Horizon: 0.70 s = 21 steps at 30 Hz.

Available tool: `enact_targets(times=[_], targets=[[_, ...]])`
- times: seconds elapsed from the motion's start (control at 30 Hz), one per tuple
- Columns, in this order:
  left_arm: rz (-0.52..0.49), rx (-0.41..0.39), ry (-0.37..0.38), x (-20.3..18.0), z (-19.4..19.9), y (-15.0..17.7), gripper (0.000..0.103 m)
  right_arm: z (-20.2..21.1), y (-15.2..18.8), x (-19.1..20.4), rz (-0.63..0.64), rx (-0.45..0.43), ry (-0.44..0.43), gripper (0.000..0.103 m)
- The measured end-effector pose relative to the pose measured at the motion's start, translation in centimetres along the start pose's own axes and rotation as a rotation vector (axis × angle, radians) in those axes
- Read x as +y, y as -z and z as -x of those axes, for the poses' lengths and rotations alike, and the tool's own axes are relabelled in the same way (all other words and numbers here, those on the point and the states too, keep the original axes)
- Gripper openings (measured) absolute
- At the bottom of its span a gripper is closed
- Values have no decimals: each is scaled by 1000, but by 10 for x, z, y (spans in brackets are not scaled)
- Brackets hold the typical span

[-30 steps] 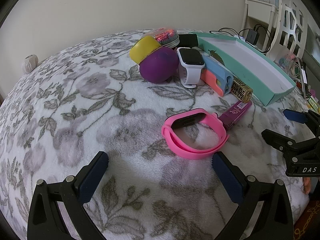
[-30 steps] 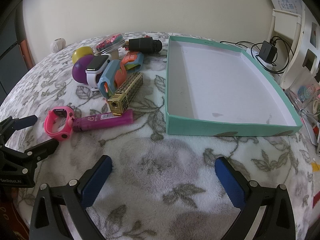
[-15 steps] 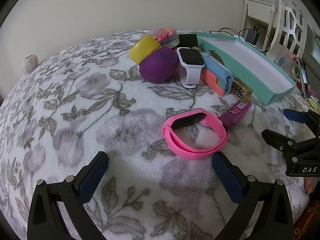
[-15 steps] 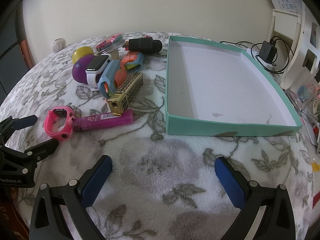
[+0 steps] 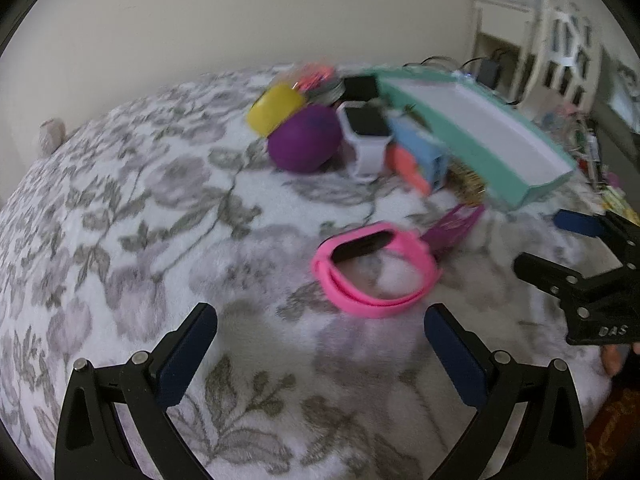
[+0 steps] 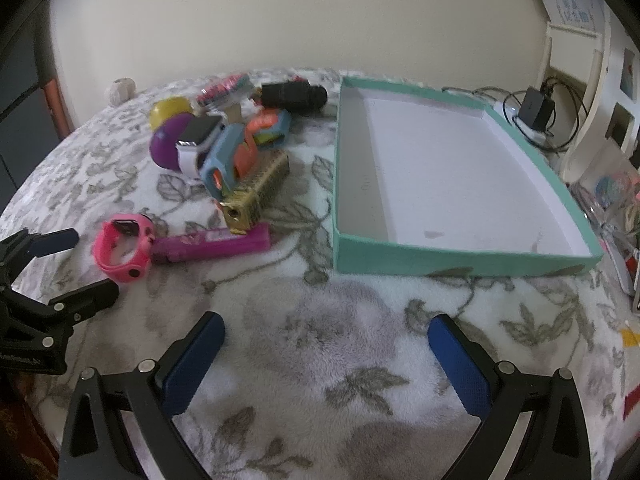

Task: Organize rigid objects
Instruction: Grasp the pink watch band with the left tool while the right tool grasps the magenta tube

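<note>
The left claw (image 5: 320, 344) is spread wide and empty above the floral blanket (image 5: 120, 220), the pink wristband (image 5: 374, 272) lying just beyond its tips. Touching the band is a purple tube (image 6: 212, 246). Farther on sits a cluster: gold case (image 6: 258, 192), blue-and-orange toy (image 6: 230, 158), white smartwatch (image 6: 196, 140), purple ball (image 6: 164, 144), yellow ball (image 6: 170, 110) and black cylinder (image 6: 294, 96). The right claw (image 6: 326, 352) is likewise wide and empty, with the teal tray (image 6: 400, 256) ahead to the right, holding nothing.
</note>
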<state>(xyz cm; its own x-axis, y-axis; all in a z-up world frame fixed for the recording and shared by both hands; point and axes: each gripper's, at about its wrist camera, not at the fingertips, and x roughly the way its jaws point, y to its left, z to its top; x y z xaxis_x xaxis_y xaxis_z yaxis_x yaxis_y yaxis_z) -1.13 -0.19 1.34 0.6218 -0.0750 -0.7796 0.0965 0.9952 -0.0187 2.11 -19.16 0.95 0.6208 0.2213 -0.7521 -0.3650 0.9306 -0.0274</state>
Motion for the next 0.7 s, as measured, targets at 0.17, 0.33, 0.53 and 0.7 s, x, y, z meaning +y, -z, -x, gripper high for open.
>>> enact_targets(times=[0.17,0.33,0.53,0.7], targets=[[-103,-33,-49,-9,18,-9,103,26,-14,7,84,-85,16,103],[-62,34,-50,1,15,-23,103,36,-30,14,149,-66,-5,103],[6,127,-51,10,4,-35,103,33,-59,20,159,36,-37,103],[22,175,-68,7,-7,-38,103,27,-77,20,122,102,-84,100]])
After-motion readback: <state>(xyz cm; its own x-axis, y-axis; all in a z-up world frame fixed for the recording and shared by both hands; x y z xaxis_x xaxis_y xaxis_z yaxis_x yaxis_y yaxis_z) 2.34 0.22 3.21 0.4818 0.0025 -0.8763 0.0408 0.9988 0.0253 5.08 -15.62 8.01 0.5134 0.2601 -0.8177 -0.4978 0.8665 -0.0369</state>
